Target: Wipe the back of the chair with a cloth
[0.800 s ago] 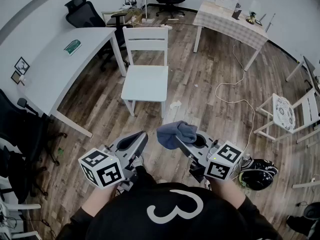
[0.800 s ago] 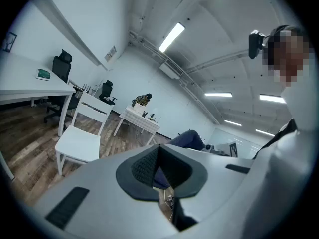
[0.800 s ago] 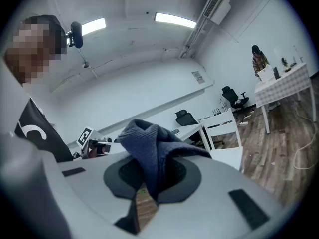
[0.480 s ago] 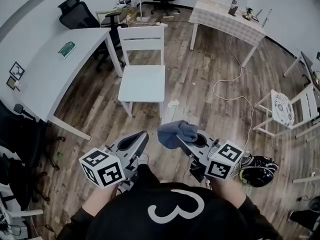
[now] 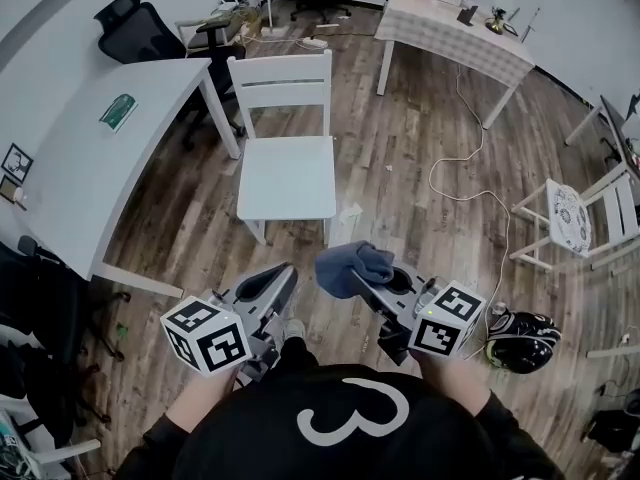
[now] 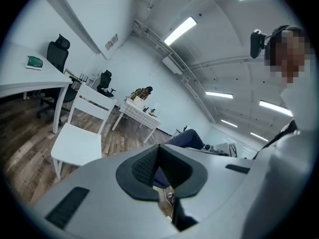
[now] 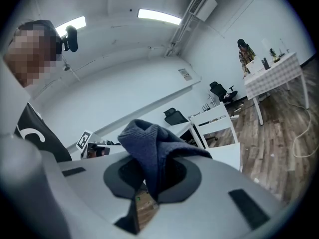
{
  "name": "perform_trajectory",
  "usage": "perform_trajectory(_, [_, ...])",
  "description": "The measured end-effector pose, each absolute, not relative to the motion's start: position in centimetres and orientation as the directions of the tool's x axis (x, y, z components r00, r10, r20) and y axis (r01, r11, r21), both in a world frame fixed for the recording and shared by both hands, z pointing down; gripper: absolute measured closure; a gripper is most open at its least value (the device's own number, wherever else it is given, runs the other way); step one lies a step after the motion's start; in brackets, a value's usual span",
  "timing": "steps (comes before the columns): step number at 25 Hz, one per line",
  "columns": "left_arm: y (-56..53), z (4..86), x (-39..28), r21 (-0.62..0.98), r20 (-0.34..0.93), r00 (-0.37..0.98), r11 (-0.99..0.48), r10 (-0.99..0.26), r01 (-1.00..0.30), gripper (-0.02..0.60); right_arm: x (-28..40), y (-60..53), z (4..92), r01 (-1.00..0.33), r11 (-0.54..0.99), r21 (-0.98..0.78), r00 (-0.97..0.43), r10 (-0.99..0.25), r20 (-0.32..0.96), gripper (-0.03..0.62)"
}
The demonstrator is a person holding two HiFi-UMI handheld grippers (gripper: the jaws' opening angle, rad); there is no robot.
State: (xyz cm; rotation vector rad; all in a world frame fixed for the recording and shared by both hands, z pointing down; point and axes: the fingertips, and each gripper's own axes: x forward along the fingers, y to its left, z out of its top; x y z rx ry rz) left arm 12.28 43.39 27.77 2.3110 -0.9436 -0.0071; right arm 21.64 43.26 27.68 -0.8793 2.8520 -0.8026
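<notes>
The white wooden chair (image 5: 287, 173) stands on the floor ahead of me, its slatted back (image 5: 280, 81) on the far side. A dark blue cloth (image 5: 353, 264) is bunched in my right gripper (image 5: 362, 284), which is shut on it at waist height, short of the chair. In the right gripper view the cloth (image 7: 150, 147) fills the jaws, with the chair (image 7: 219, 124) beyond. My left gripper (image 5: 279, 277) is beside it, shut and empty. In the left gripper view the chair (image 6: 79, 136) sits at the left and the cloth (image 6: 188, 138) shows past the jaws.
A white desk (image 5: 100, 158) flanks the chair's left, with black office chairs (image 5: 130, 28) behind. A table with a checked cloth (image 5: 455, 33) stands at the back right. A white cable (image 5: 480, 183) trails on the floor, another white chair (image 5: 585, 218) is at the right, and a black shoe (image 5: 520, 338) lies nearby.
The chair and room have shifted slightly in the head view, the chair now a little closer. Both grippers keep the same pose, the cloth still held.
</notes>
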Motion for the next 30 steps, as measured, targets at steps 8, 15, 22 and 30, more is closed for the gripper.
perform_trajectory(8, [34.2, 27.8, 3.9, 0.564, 0.223, 0.729, -0.524, -0.648, -0.638, 0.568, 13.9, 33.9, 27.8, -0.514, 0.694, -0.504, -0.837, -0.535, 0.116, 0.543])
perform_trajectory(15, [28.7, 28.5, -0.6, 0.585, 0.222, 0.725, -0.506, -0.653, -0.634, 0.568, 10.0, 29.0, 27.8, -0.532, 0.678, -0.508, -0.826, -0.546, 0.136, 0.543])
perform_trajectory(22, [23.6, 29.8, 0.0, 0.607, 0.239, 0.717, -0.476, -0.655, -0.636, 0.568, 11.0, 23.7, 29.1, -0.543, 0.654, -0.527, -0.819, -0.551, 0.160, 0.543])
perform_trajectory(30, [14.1, 28.9, 3.2, 0.593, 0.245, 0.694, -0.461, -0.677, -0.660, 0.568, 14.7, 13.4, 28.8, -0.545, 0.664, -0.512, -0.820, -0.549, 0.161, 0.543])
